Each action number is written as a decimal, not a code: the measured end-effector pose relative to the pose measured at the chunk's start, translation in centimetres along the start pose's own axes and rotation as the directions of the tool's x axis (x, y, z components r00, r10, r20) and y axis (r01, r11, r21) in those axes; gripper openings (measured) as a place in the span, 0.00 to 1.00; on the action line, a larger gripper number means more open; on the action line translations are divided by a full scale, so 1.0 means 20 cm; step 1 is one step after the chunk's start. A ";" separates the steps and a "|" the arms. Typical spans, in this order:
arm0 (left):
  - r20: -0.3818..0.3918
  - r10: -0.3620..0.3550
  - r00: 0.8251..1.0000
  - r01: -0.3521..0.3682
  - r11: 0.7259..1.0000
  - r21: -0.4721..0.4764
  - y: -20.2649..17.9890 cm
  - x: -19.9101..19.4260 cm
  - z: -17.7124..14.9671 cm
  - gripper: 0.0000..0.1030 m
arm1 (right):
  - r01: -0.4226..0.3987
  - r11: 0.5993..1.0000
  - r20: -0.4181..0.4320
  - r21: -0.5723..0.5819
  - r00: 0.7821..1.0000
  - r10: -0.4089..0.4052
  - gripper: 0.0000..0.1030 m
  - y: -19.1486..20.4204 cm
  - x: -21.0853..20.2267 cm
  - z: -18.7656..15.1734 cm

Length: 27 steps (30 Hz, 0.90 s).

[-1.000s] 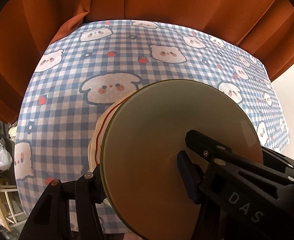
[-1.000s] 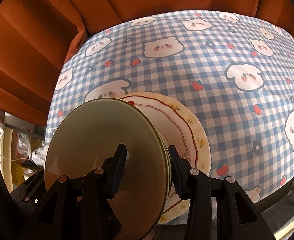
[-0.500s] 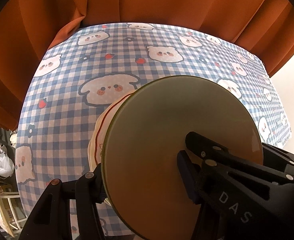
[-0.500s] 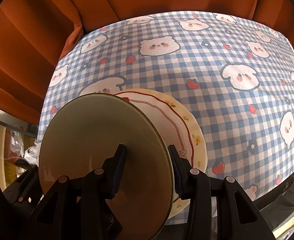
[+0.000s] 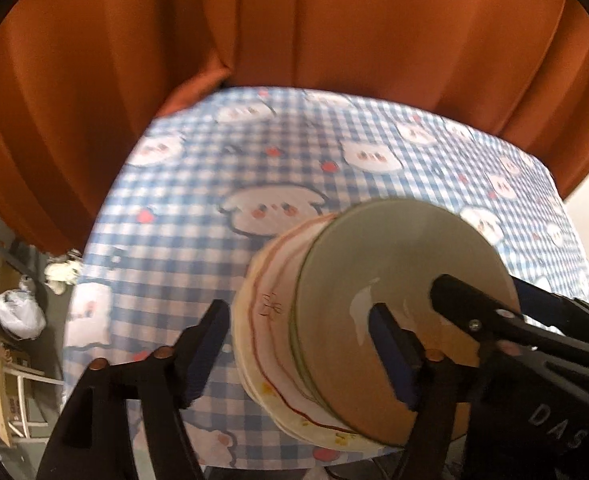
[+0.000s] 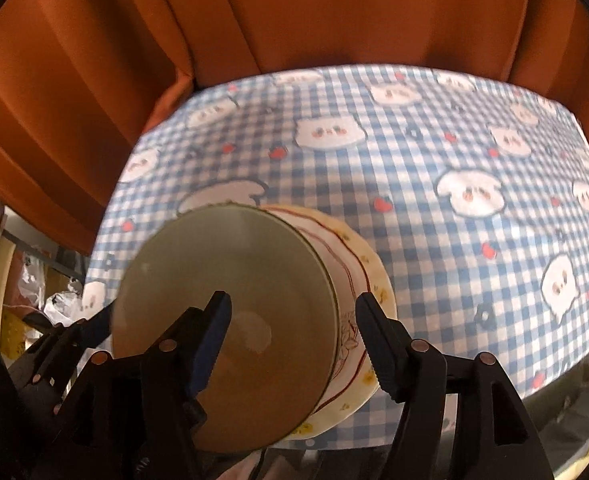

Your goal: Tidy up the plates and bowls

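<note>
Where the orange curtain hangs in folds behind it, the table's blue-and-white checked cloth, printed with white bear faces and small red fruit, fills most of both wrist views. At its near left edge sits a stack of dishes: a cream plate with a red line and yellow flowers at the bottom, a white bowl or dish with a red line on it, though its exact form is hard to tell, and a plain green plate on top.

Beyond the table's left edge, some bags and boxes lie on the floor, blurred.

Over the stack's left rim stands the left gripper, its jaws opening; the rim lies between its blue-padded fingers, and the left one stands clear of the dishes, while the right one lies over the green plate's face, contact unclear. On the stack's right rim, the right gripper is likewise opening, with the rim between its fingers; the right one shows a gap to the cream plate. The left one overlaps the green plate's face, so contact there cannot be judged.
</note>
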State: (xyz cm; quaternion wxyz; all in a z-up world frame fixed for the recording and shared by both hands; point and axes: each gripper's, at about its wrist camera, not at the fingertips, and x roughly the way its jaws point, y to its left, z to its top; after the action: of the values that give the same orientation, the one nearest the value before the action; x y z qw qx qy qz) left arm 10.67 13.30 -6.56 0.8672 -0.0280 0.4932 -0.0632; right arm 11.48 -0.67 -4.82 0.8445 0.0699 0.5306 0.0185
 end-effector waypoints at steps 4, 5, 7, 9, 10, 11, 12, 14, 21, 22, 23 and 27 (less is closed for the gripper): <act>0.073 0.036 0.997 -0.033 0.999 -0.042 -0.02 -0.10 -0.03 0.74 | -0.034 0.999 0.070 -0.029 0.997 0.036 0.68 -0.04 -0.09 -0.01; 0.090 0.045 0.995 -0.040 0.998 -0.055 -0.03 -0.12 -0.04 0.74 | -0.040 0.999 0.082 -0.032 0.996 0.042 0.68 -0.05 -0.11 -0.01; 0.124 0.059 0.991 -0.052 0.997 -0.056 -0.07 -0.17 -0.06 0.74 | -0.041 0.999 0.110 -0.031 0.993 0.044 0.71 -0.10 -0.17 -0.03; 0.166 0.076 0.983 -0.069 0.997 -0.046 -0.11 -0.21 -0.09 0.77 | -0.050 0.999 0.138 -0.019 0.989 0.052 0.75 -0.16 -0.22 -0.06; 0.191 0.090 0.977 -0.085 0.996 -0.036 -0.14 -0.23 -0.11 0.79 | -0.050 0.999 0.156 -0.021 0.986 0.053 0.76 -0.18 -0.24 -0.07; 0.204 0.097 0.974 -0.093 0.995 -0.030 -0.15 -0.24 -0.13 0.80 | -0.046 0.999 0.175 -0.026 0.983 0.050 0.76 -0.21 -0.26 -0.09; 0.223 0.100 0.970 -0.098 0.995 -0.022 -0.18 -0.25 -0.15 0.81 | -0.043 0.999 0.184 -0.029 0.982 0.047 0.76 -0.23 -0.28 -0.10; 0.250 0.087 0.964 -0.087 0.996 -0.012 -0.23 -0.28 -0.20 0.84 | -0.040 0.999 0.203 -0.029 0.978 0.045 0.76 -0.28 -0.31 -0.14; 0.300 0.050 0.953 -0.054 0.999 0.003 -0.36 -0.32 -0.36 0.90 | 0.011 0.999 0.286 -0.040 0.958 0.001 0.79 -0.48 -0.40 -0.30; 0.300 0.045 0.953 -0.049 0.999 0.004 -0.37 -0.32 -0.38 0.91 | 0.017 0.999 0.293 -0.038 0.956 -0.005 0.81 -0.50 -0.41 -0.32; 0.298 0.041 0.954 -0.043 0.999 0.003 -0.39 -0.32 -0.40 0.91 | 0.023 0.999 0.303 -0.037 0.953 -0.011 0.82 -0.52 -0.41 -0.35; 0.296 0.038 0.955 -0.044 0.999 0.014 -0.46 -0.33 -0.48 0.91 | 0.049 0.998 0.341 -0.030 0.940 -0.036 0.85 -0.60 -0.46 -0.45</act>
State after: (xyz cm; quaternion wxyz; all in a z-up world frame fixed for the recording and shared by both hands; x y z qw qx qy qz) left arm -1.63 5.29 -4.79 0.9325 -0.0180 0.3579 -0.0454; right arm -1.24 -12.57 -2.08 0.9248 0.0443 0.3778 -0.0019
